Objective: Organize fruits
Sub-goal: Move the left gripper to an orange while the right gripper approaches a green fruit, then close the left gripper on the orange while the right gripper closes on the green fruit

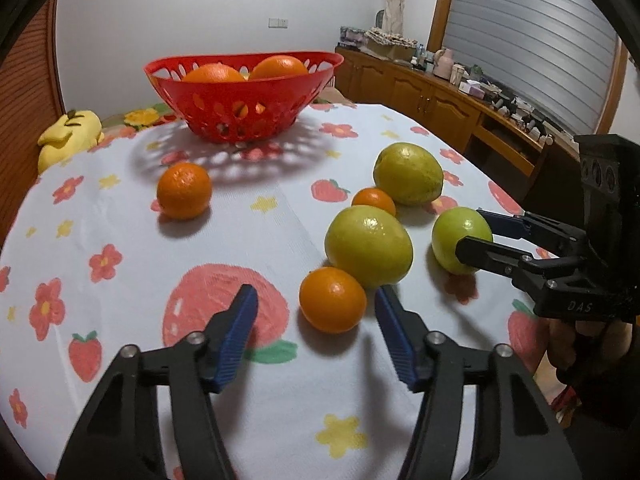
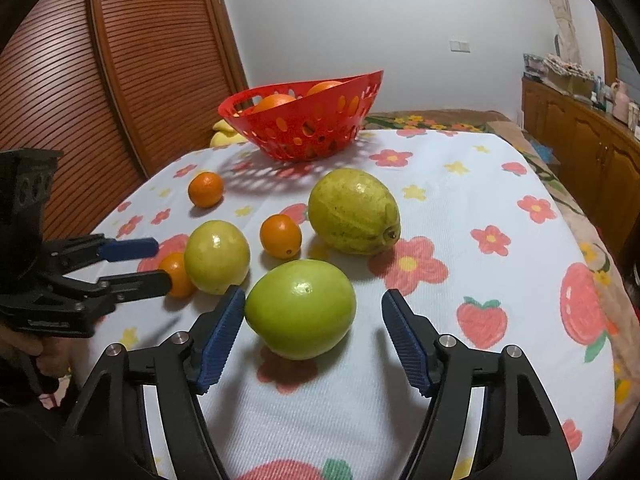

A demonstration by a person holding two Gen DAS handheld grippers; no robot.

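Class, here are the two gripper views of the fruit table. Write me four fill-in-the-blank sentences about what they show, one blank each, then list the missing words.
1. The basket holding two oranges is ____ in colour.
2. The number of small oranges lying loose on the tablecloth is ____.
3. The right gripper has its jaws spread around a ____ fruit.
4. The left gripper is open, with a small ____ between its fingers.

Missing words: red; three; green; orange

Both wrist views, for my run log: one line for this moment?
left gripper: open, around small orange mandarin | right gripper: open, around round green fruit | red perforated plastic basket: oranges inside
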